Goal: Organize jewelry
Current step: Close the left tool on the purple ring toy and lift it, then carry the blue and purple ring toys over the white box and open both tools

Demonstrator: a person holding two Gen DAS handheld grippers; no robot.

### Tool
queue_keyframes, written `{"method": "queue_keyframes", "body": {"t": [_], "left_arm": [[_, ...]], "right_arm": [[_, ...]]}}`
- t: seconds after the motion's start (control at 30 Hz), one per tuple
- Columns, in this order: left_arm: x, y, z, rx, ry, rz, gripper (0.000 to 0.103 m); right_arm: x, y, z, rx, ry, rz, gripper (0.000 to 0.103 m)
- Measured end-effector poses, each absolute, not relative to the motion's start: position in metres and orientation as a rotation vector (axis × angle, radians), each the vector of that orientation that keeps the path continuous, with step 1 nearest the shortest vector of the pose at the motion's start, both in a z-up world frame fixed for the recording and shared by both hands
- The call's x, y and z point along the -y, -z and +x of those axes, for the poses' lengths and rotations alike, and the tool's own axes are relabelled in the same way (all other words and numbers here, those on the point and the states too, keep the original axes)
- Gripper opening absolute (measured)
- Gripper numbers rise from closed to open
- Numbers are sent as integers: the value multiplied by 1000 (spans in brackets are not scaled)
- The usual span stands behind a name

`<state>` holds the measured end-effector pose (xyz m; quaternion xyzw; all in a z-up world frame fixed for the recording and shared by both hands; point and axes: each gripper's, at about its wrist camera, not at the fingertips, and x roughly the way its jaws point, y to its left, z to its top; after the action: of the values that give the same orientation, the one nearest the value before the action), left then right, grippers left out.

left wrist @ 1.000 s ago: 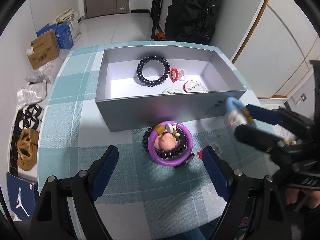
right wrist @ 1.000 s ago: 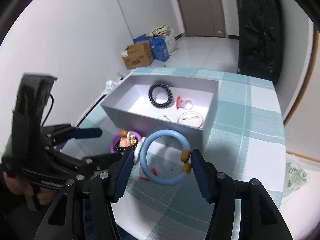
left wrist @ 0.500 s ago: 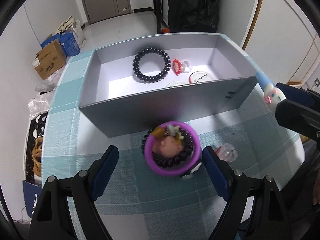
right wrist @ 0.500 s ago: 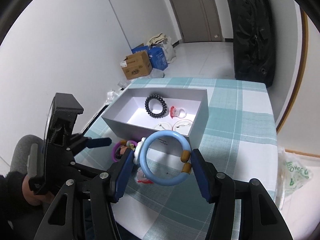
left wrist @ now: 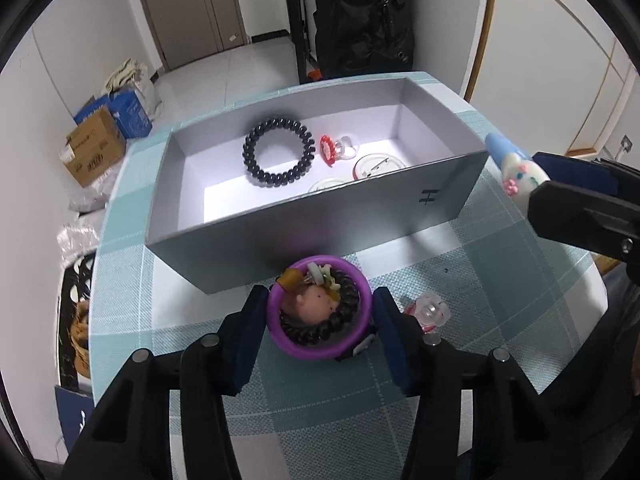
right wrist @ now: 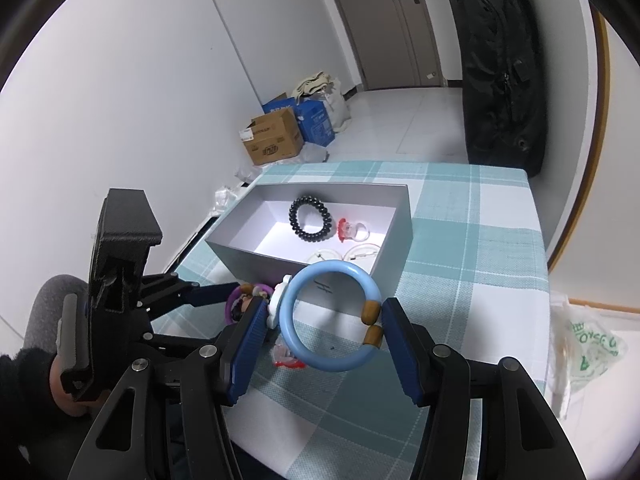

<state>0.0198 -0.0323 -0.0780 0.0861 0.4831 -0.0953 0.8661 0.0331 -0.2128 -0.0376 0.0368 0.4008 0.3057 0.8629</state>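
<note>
On the table covered with a teal-and-white checked cloth (left wrist: pixel 500 300), the left gripper (left wrist: pixel 320 320) sits low around a glossy purple plastic bangle (left wrist: pixel 318 350); its jaws are closing, the blue pads at the bangle's two sides, and contact cannot be told for sure. Inside the bangle lie a dark beaded bracelet (left wrist: pixel 320 330) and a small pink figure charm (left wrist: pixel 310 302). Just right of it on the cloth rests a clear ring with a red base (left wrist: pixel 428 312). Beyond stands an open grey rectangular cardboard box (left wrist: pixel 360 216), holding a black beaded bracelet (left wrist: pixel 278 152), a red-and-clear ring (left wrist: pixel 336 149) and two thin clear hoops (left wrist: pixel 376 166). The right gripper (right wrist: pixel 324 328) has its jaws half wide, clamped on a pale blue smooth bangle with two brown beads (right wrist: pixel 332 316), held in the air in front of the box's near wall.
</note>
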Motion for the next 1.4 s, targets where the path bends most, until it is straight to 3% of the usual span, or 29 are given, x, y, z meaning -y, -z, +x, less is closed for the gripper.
{"method": "queue_keyframes", "body": {"t": [1.4], "left_arm": [[-10,28,54,-893,324,-258,44]], "right_arm": [[201,23,66,-777,-676,197,58]]}}
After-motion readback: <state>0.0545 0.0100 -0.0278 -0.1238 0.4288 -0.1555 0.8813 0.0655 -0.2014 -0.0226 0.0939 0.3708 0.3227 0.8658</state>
